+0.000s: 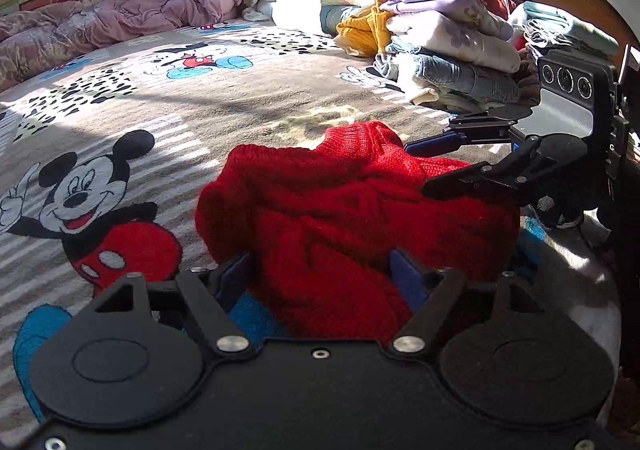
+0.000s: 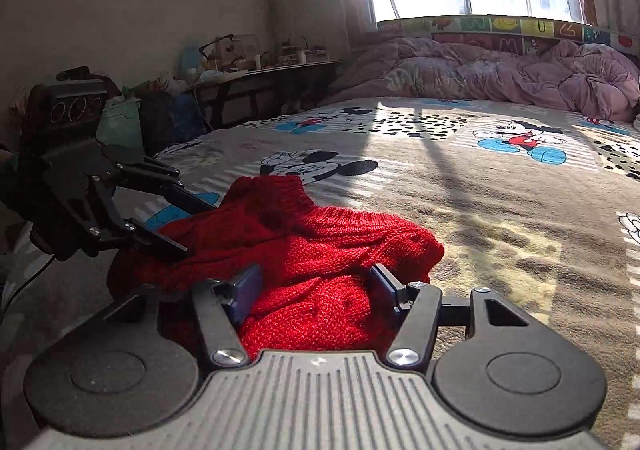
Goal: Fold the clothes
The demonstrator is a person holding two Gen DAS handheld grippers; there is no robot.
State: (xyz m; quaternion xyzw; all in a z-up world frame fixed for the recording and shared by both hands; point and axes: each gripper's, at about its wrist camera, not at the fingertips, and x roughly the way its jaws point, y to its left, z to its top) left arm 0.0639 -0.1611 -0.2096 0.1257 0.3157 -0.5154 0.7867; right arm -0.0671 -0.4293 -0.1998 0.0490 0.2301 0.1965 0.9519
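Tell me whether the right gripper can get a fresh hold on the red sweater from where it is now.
Probably yes. The right gripper stands open with the red sweater bunched between its fingers, nothing in between. The left gripper is at the sweater's far side, clear of it.

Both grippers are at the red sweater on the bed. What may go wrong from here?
1. The red sweater lies bunched, so a fold may lock in wrinkles.
2. The left gripper and right gripper are open with knit between the fingers; loops may snag.
3. The grippers are close together and may collide.
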